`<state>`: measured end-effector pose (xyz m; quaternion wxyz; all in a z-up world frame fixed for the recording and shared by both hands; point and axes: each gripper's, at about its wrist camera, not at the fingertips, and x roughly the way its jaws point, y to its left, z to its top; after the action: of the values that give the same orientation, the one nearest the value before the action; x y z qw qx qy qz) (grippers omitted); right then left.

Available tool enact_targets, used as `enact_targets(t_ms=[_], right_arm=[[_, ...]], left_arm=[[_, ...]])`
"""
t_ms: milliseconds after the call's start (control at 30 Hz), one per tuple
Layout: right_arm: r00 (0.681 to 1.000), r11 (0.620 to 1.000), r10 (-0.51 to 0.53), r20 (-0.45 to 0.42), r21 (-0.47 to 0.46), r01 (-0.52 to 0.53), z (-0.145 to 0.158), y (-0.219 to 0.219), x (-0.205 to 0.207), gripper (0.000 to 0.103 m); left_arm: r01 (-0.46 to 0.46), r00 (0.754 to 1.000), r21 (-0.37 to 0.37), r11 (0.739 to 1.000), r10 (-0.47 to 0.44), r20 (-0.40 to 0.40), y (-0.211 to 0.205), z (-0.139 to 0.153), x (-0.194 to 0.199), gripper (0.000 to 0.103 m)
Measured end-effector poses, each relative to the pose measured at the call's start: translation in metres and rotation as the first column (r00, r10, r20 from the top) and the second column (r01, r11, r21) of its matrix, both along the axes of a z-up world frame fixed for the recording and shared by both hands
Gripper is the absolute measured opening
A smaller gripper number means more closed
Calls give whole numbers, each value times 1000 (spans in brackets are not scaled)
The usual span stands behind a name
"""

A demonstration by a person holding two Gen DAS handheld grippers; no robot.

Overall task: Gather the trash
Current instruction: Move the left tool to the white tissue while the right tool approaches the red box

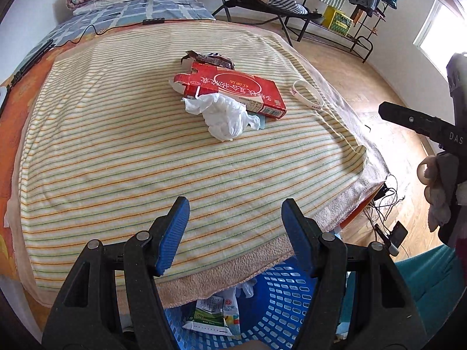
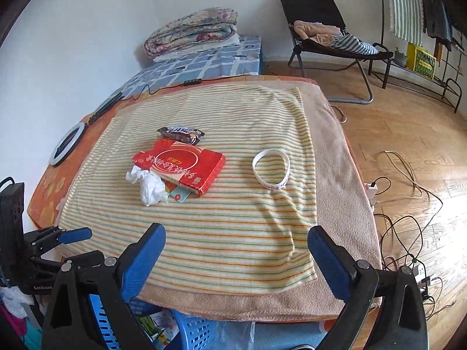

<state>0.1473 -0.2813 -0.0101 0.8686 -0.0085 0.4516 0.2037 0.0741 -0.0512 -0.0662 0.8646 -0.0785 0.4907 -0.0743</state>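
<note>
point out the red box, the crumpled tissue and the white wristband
red box point(image 2: 186, 169), right wrist view, middle of its printed top face
crumpled tissue point(image 2: 149, 186), right wrist view, centre of the wad
white wristband point(image 2: 284, 175), right wrist view, right side of the band

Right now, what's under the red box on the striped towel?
A light blue card-like piece sticks out from under the red box at its near edge, beside the crumpled white tissue. A dark snack wrapper lies at its far end. The rest underneath is covered.
</note>
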Motion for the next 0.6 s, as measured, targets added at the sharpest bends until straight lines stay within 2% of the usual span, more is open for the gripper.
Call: enact_targets(t_ms=[267, 367, 600], right_arm=[[999, 997, -35, -3, 68, 35, 6, 2, 47, 99], [999, 995, -39, -15, 86, 41, 6, 8, 56, 99], [998, 992, -48, -39, 118, 53, 2, 11, 63, 99]], left_arm=[[-49, 999, -35, 998, 49, -6, -1, -5, 47, 67], [-64, 998, -17, 998, 64, -2, -2, -9, 64, 67], [-112, 993, -63, 992, 110, -38, -1, -21, 97, 67]])
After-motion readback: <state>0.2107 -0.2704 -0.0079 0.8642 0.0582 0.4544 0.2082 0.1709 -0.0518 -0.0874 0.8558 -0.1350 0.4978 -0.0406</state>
